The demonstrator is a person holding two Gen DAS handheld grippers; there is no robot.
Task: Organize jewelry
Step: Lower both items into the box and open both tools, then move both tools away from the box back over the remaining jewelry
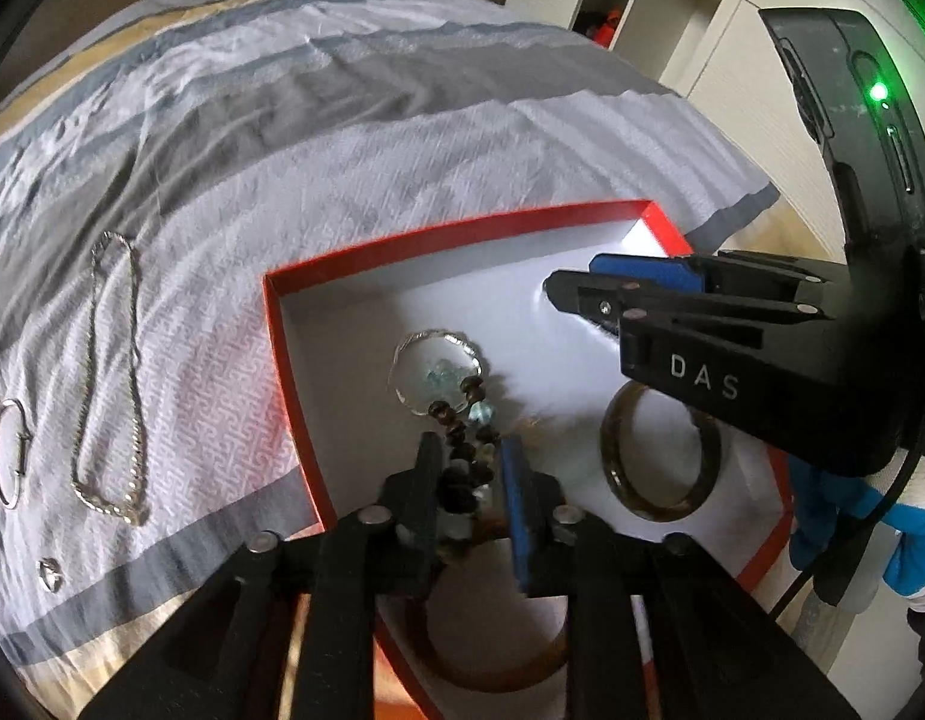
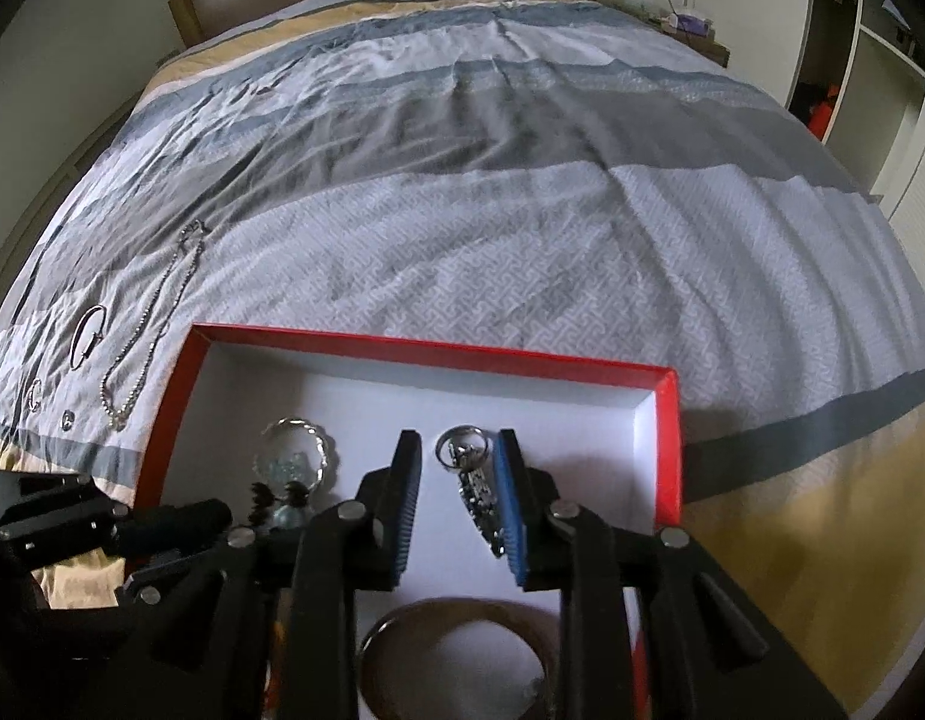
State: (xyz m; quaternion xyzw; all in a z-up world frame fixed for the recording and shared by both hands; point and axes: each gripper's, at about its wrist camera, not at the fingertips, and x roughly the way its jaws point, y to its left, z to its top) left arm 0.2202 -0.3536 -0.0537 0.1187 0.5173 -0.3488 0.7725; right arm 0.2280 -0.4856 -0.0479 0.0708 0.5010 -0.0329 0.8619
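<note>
On the bedspread at the left of the left wrist view lie a silver hoop and a chain necklace, not yet boxed. The chain looks light and limp, so I judge it wants pinching mid-length, or it will trail.

At centre, my left tongs stand slightly apart over the red box, with the beaded bracelet between the fingers; the pads do not seem to press on it. It looks floppy, the round beads likely to roll, best taken across the strand.

In the right wrist view my right tongs are apart too. A silver linked piece lies on the box floor against the blue pad at right of centre. Metal, probably slick: I would grip its flat links, not the ring.
</note>
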